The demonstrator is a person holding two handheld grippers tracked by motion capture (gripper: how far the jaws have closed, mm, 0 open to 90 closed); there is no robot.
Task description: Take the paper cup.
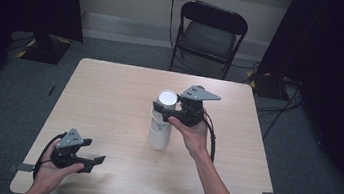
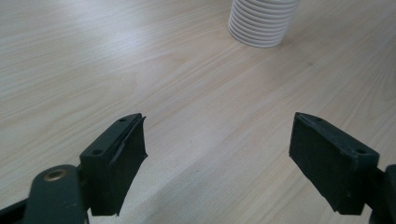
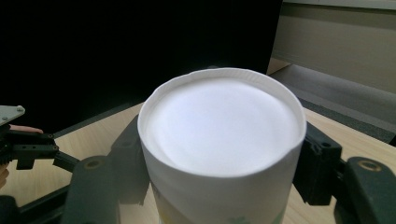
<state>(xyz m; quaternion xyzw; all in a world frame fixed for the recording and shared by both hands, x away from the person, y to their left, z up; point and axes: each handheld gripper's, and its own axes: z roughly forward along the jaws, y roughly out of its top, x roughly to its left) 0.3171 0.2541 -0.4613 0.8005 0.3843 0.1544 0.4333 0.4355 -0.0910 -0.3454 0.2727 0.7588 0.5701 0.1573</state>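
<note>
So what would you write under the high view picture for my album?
Right gripper clamped on the top cup of a white paper cup stack, left gripper open over the wooden table.

we see the stack of cups (image 1: 161, 126) standing upright on the tabletop (image 1: 109, 99), near its middle. the right gripper (image 1: 164, 107) sits at the stack's upper part, one jaw on either side of the top cup (image 3: 219, 135), touching it. the left gripper (image 1: 93, 160) lies well apart from the stack, toward the near left corner of the tabletop, with bare tabletop between its jaws; the stack stands ahead of it. a chair (image 1: 211, 34) stands on the floor beyond the far edge, behind the right gripper.
</note>
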